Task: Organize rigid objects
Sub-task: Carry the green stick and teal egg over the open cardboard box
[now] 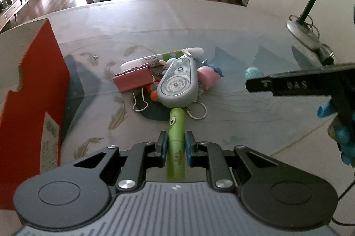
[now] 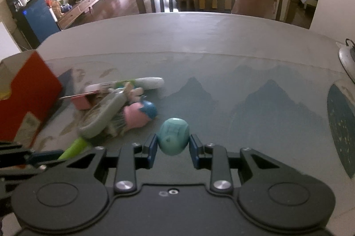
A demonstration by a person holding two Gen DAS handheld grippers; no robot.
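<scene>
Green tube and teal egg, both pinched off the bench.
My left tongs (image 1: pixel 174 144) clench the green tube (image 1: pixel 176 140), its long axis pointing straight ahead into the pile; my right tongs (image 2: pixel 173 142) grasp the teal egg (image 2: pixel 173 138). Red box (image 1: pixel 33 89) stands left, nearer my left hand.

Black grippers, blue-padded fingers (image 1: pixel 163 145), silver screws, ribbed grey housing.
</scene>
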